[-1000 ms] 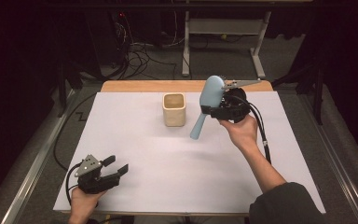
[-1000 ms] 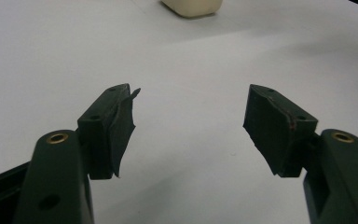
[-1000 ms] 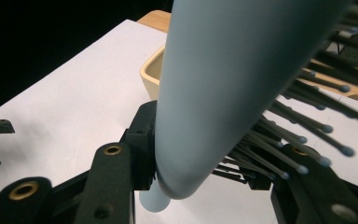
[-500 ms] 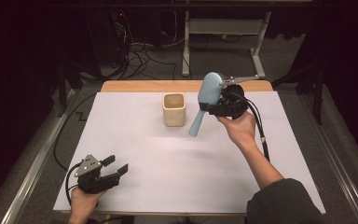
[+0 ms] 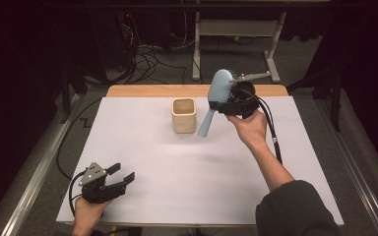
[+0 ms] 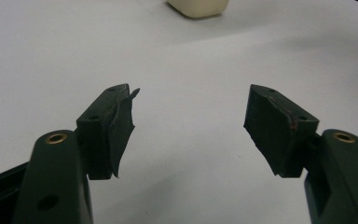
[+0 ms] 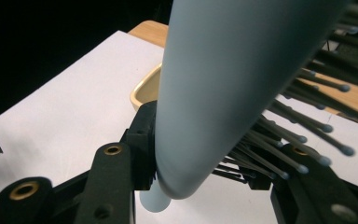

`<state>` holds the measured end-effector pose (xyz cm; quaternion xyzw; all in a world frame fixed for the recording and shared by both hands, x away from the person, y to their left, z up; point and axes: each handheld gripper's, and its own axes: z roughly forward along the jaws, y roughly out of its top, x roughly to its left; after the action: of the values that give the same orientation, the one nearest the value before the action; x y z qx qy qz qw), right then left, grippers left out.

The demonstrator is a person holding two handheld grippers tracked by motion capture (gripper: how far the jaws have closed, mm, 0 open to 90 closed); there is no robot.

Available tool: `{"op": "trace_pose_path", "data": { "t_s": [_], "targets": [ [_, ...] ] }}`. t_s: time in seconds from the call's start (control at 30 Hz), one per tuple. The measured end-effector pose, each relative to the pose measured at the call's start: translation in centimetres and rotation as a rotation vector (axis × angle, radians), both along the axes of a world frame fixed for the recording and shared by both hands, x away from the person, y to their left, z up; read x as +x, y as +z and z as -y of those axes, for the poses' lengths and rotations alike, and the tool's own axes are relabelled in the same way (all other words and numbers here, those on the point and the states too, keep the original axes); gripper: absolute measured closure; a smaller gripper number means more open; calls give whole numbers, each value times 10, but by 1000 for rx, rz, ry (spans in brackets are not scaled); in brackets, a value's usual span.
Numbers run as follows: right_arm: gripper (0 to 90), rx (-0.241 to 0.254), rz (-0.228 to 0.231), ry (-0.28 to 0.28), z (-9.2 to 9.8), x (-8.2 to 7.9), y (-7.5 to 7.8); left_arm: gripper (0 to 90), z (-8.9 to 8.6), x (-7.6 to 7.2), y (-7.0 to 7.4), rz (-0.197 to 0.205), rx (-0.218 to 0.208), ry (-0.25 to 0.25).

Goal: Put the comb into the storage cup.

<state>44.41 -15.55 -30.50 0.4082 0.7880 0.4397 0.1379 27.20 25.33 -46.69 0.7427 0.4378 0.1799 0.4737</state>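
The right tongs (image 5: 226, 101) clamp the blue hairbrush (image 5: 215, 101) by its head, handle slanting down toward the cream cup (image 5: 183, 115) just left, while the left tongs (image 5: 120, 177) rest open and empty on the counter (image 5: 187, 187)

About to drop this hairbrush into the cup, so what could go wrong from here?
1. The right gripper clamps the light blue hairbrush at its head, one jaw on the bristles; that grip may slip.
2. The handle hangs beside the beige cup, not over its mouth; lowering now could knock the cup over.
3. The left gripper rests open and far off, so nothing steadies the cup.
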Motion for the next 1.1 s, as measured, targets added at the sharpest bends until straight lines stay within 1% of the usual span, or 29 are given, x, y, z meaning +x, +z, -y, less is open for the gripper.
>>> {"op": "trace_pose_path", "data": {
  "t_s": [0.27, 0.67, 1.1],
  "targets": [
    [560, 8, 7, -13, -2, 5, 7, 330, 0, 0, 0, -2, 2, -5],
    [560, 18, 3, -26, -2, 11, 10, 330, 1, 1, -1, -5, 2, -5],
    [560, 23, 14, -24, -7, 15, 19, 330, 1, 1, -1, -6, 6, -6]
  ]
}}
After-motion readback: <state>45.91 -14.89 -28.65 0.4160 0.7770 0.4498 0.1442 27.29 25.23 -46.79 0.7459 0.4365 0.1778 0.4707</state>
